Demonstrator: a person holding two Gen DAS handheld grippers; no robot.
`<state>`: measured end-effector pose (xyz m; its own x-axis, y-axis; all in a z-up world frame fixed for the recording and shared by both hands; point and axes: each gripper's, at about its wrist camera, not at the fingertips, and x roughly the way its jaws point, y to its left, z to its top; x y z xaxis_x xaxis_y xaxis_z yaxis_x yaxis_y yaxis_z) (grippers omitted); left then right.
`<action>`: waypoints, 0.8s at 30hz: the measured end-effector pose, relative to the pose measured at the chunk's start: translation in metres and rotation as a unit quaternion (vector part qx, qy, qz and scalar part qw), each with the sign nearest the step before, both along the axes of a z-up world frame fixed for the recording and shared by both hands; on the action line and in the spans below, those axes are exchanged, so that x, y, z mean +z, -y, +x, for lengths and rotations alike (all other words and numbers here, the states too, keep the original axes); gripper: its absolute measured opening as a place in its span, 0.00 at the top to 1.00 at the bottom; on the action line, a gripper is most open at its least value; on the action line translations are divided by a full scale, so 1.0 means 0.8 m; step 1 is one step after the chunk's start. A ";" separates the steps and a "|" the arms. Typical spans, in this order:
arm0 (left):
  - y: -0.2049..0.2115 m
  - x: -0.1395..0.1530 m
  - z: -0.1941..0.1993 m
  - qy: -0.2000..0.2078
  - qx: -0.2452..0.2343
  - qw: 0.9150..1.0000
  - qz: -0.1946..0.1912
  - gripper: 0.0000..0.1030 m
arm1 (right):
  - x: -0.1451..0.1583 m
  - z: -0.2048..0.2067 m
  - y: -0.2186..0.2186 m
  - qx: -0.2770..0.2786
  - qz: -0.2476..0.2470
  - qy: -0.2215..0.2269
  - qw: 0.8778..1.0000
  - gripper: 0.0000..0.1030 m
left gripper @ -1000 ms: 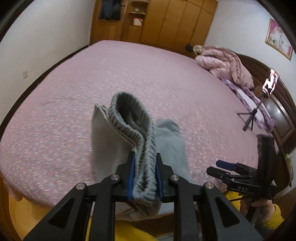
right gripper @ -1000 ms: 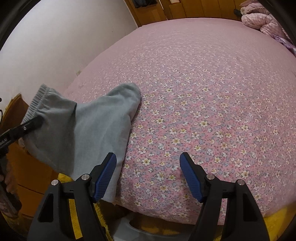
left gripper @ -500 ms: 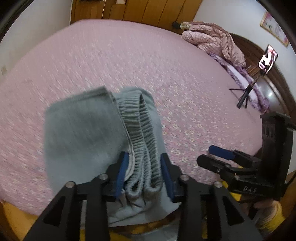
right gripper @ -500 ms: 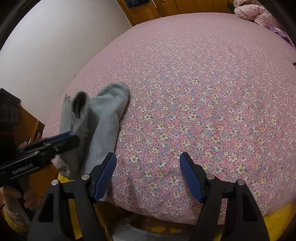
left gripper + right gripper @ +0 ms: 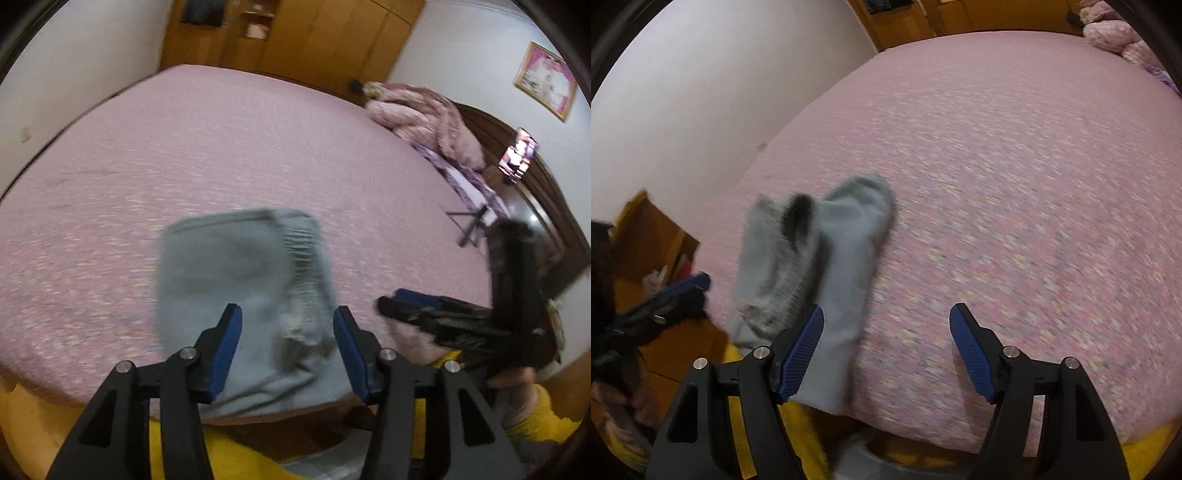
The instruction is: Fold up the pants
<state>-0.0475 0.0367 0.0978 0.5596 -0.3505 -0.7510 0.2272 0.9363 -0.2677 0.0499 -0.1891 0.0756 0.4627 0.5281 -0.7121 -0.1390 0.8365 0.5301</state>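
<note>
Grey pants [image 5: 236, 288] lie in a folded bundle at the near edge of the pink floral bed [image 5: 221, 155], hanging a little over the edge. The ribbed waistband [image 5: 306, 266] is on top at the right. My left gripper [image 5: 287, 332] is open just above the bundle and holds nothing. In the right wrist view the pants [image 5: 820, 258] lie at the left, and my right gripper [image 5: 886, 332] is open and empty over the bed edge beside them. The right gripper also shows in the left wrist view [image 5: 417, 306]. The left gripper shows in the right wrist view [image 5: 679, 295].
A pink quilt [image 5: 424, 118] is heaped at the far right of the bed. A phone on a tripod [image 5: 517, 158] stands to the right. Wooden wardrobes [image 5: 295, 33] line the far wall. A white wall [image 5: 701, 92] runs along the left of the bed.
My left gripper has opened and let go of the waistband. The pants have dropped onto the bed edge in a bundle. The right gripper stayed open.
</note>
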 end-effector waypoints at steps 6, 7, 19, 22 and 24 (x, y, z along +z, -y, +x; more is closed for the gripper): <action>-0.042 -0.028 0.006 -0.026 0.068 0.997 0.016 0.48 | 0.026 0.031 -0.042 0.039 0.031 0.011 0.999 0.29; -0.047 -0.032 0.007 -0.028 0.075 0.997 0.020 0.48 | 0.029 0.034 -0.048 0.044 0.030 0.013 0.998 0.29; -0.063 -0.047 0.011 -0.034 0.093 0.995 0.024 0.48 | 0.039 0.082 -0.127 0.075 0.002 0.014 0.997 0.40; -0.064 -0.042 0.009 -0.028 0.094 0.995 0.022 0.48 | 0.039 0.084 -0.130 0.072 0.013 0.013 0.997 0.92; -0.065 -0.040 0.009 -0.026 0.093 0.995 0.021 0.48 | 0.046 0.078 -0.118 0.065 0.029 0.024 0.997 0.93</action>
